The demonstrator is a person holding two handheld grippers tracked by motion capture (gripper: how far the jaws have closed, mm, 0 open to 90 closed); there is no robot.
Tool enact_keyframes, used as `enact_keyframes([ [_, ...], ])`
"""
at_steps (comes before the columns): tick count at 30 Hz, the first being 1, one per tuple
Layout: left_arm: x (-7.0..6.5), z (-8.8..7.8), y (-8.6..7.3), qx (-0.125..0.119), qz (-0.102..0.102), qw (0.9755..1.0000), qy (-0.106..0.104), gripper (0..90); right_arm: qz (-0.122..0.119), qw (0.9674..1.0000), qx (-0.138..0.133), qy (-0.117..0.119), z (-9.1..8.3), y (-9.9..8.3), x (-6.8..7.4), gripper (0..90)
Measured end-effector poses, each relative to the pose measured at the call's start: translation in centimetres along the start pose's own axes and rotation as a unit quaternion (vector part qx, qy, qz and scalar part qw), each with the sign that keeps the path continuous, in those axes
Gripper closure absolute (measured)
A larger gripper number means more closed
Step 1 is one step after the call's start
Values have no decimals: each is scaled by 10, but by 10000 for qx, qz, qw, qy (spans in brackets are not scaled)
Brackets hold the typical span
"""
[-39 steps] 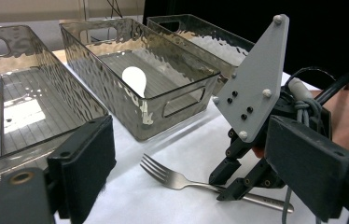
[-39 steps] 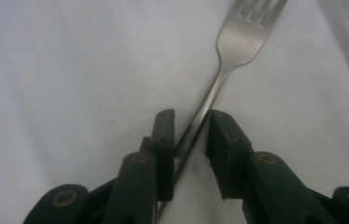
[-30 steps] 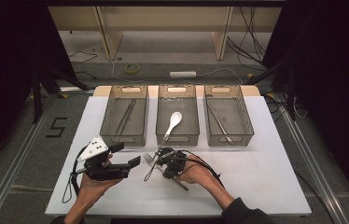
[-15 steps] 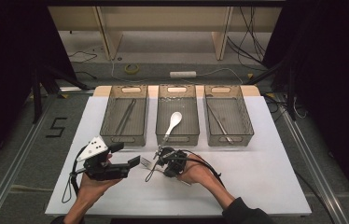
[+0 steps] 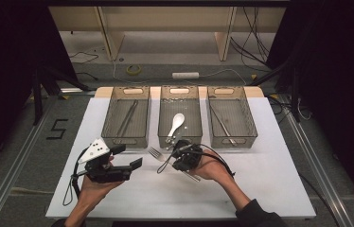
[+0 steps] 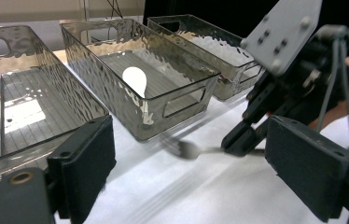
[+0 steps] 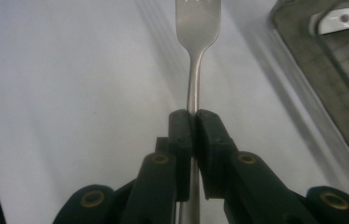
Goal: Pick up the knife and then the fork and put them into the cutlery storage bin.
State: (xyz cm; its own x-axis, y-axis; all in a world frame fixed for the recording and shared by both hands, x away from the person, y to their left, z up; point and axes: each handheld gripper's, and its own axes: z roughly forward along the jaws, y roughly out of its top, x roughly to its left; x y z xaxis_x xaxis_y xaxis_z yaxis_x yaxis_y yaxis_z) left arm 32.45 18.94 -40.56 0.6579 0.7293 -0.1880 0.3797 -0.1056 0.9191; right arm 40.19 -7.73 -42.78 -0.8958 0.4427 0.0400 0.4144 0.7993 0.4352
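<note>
Right claw (image 7: 192, 122) clamped on fork (image 7: 196, 28) handle; jaws have just been closing on it. Since a second ago the fork is lifted off the tabletop (image 5: 260, 179), centre of the high view, below the middle bin (image 5: 181, 137). Pick looks secured; binning next. Left claw (image 5: 128, 157) apart, empty, unmoved.

Overhead light fell brightly on the white worktop (image 5: 269, 184); the surroundings lay dark. Glare flared in the clear bins (image 6: 163, 84). The fork (image 6: 189, 149) looked blurred, perhaps from motion, toward six o'clock.
</note>
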Motion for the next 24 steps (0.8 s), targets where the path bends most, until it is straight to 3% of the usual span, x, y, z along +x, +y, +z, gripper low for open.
enact_keyframes([
  [13, 0, 0, 0, 22, 25, 10000, -9, 157, 487, 9965, -683, -43, -45, -19, -29, 854],
  [24, 0, 0, 0, 11, 30, 10000, -1, 157, 941, 9875, -1237, -273, -83, -41, -60, 855],
])
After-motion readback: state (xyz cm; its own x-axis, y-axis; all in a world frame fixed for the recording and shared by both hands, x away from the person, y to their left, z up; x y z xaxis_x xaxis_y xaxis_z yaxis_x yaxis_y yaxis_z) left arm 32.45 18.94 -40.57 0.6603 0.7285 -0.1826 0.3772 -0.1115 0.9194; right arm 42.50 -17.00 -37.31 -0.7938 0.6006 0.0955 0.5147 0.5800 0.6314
